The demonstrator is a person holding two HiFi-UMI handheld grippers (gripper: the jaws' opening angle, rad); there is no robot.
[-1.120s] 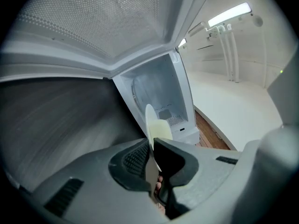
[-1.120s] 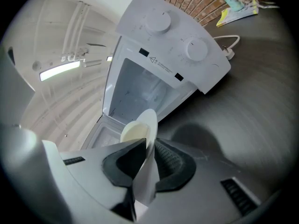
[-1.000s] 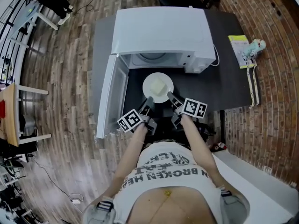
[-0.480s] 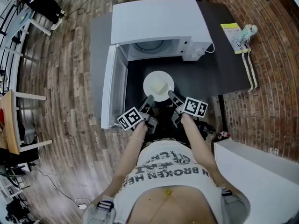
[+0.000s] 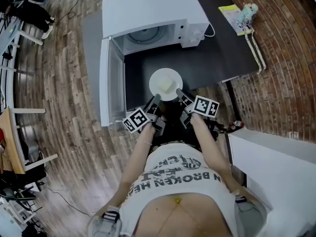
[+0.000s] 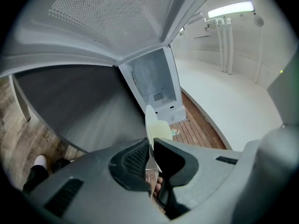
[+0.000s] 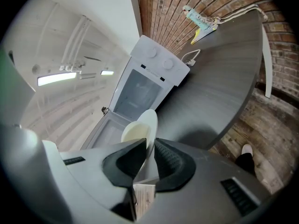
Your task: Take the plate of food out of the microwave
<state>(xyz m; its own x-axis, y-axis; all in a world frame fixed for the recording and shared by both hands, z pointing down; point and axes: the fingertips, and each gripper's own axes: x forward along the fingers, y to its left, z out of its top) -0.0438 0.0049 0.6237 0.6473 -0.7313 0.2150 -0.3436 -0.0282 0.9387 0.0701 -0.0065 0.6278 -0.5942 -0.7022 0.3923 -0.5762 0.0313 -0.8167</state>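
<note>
The left claw [image 5: 155,99] and right claw [image 5: 180,94] each pinch the plate [image 5: 166,84] by its near rim; it is over the table [image 5: 212,58], outside the microwave [image 5: 153,9]. Stiff, breakable, likely slick: keep it level, held at the rim.

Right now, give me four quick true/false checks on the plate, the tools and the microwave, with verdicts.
1. The left tool and the right tool each clamp the rim of the plate. True.
2. The plate sits inside the microwave. False: it is out in front of the open cavity, over the table.
3. The microwave's door is shut. False: it stands swung open, at the head view's left.
4. A pale yellow block of food lies on the plate. True.
</note>
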